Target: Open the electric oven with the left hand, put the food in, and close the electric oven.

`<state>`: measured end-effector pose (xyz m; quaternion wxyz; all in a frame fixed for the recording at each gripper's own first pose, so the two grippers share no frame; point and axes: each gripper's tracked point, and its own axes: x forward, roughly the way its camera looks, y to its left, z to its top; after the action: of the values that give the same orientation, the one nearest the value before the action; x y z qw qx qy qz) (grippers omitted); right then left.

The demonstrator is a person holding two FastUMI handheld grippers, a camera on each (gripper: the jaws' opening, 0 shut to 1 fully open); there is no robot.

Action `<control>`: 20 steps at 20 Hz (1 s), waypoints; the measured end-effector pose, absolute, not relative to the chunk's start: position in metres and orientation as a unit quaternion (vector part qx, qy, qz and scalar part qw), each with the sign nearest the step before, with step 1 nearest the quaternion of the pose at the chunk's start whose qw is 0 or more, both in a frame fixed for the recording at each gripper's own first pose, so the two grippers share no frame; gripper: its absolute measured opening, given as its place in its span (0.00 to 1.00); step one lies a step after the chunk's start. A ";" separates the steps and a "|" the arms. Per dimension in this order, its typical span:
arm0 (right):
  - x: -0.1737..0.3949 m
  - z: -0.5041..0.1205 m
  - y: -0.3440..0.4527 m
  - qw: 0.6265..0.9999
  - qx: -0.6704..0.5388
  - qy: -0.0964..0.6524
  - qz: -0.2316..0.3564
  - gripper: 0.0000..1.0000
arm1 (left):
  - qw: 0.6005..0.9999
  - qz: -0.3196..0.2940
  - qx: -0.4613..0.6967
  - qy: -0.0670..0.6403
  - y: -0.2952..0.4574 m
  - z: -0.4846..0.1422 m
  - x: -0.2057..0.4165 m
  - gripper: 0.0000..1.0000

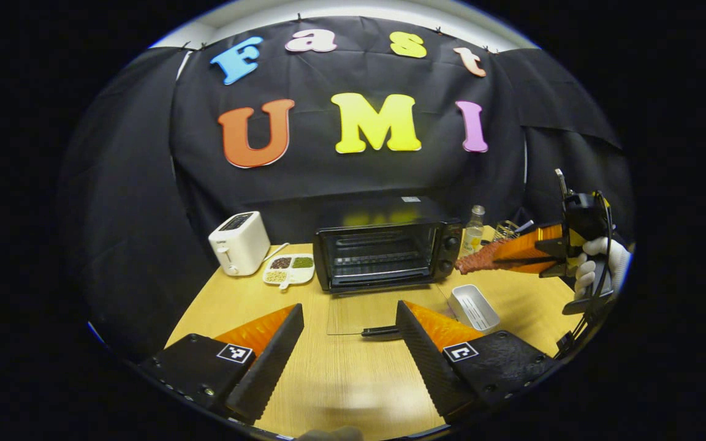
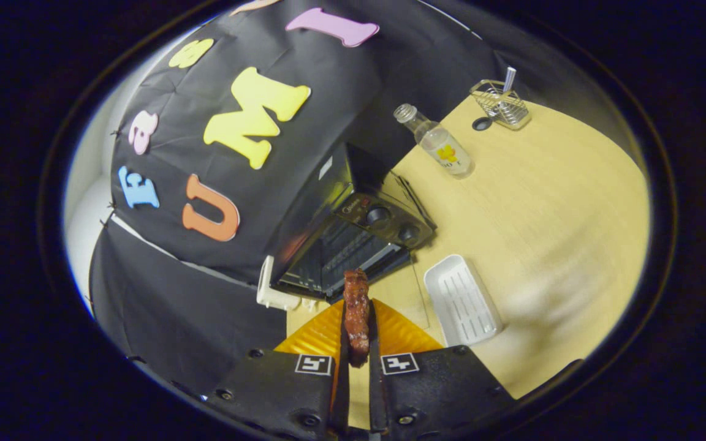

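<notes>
The right hand-held gripper (image 2: 357, 343) is pinching a strip of reddish-brown food (image 2: 356, 306) between its fingers, the piece standing lengthwise in the narrow gap and poking out past the tips. It is looking like a small, light piece of cooked meat, probably soft and a little greasy, so a firm squeeze across its middle is seeming the safest hold; too light a grip could be letting it slide, too hard could be crushing it. From the left gripper view the same right hand-held gripper (image 1: 482, 257), held by a gloved hand (image 1: 598, 263), is hovering above the worktop (image 1: 341, 380) with the food (image 1: 475, 260) pointing toward the electric oven (image 1: 383, 254).

Just ahead of the food and slightly below it, the oven (image 2: 347, 239) is sitting with its glass door (image 1: 383, 312) dropped open and lying flat on the worktop, its handle (image 1: 380, 331) nearest the left hand-held gripper (image 1: 350, 334). That gripper is hanging back with fingers spread wide and holding nothing, the door handle lying between its tips but apparently beyond them, though the fisheye is making the gap hard to judge. A white tray (image 2: 462, 300) is resting beside the right gripper's food, to its right; a bottle (image 2: 436, 141) is standing farther off beyond the oven.
</notes>
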<state>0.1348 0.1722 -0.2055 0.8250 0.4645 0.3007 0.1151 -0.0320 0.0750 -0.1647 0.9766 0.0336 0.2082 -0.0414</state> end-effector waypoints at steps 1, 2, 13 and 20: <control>0.138 -0.203 0.179 0.822 0.478 0.291 0.108 0.16 | 0.977 -0.053 0.042 0.205 0.076 -0.165 -0.027 0.97; 0.142 -0.203 0.185 0.817 0.491 0.284 0.100 0.16 | 0.976 -0.061 0.044 0.203 0.079 -0.166 -0.024 0.97; 0.232 -0.223 0.234 0.798 0.563 0.207 0.051 0.16 | 0.980 -0.037 0.026 0.196 0.125 -0.155 -0.015 0.97; 0.278 -0.262 0.281 0.799 0.565 0.203 0.037 0.16 | 0.981 -0.010 0.016 0.192 0.154 -0.165 -0.013 0.97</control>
<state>0.2784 0.2815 -0.2616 0.7989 0.5649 0.2033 0.0368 -0.0131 0.1545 -0.1646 0.9813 0.0163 0.1917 -0.0098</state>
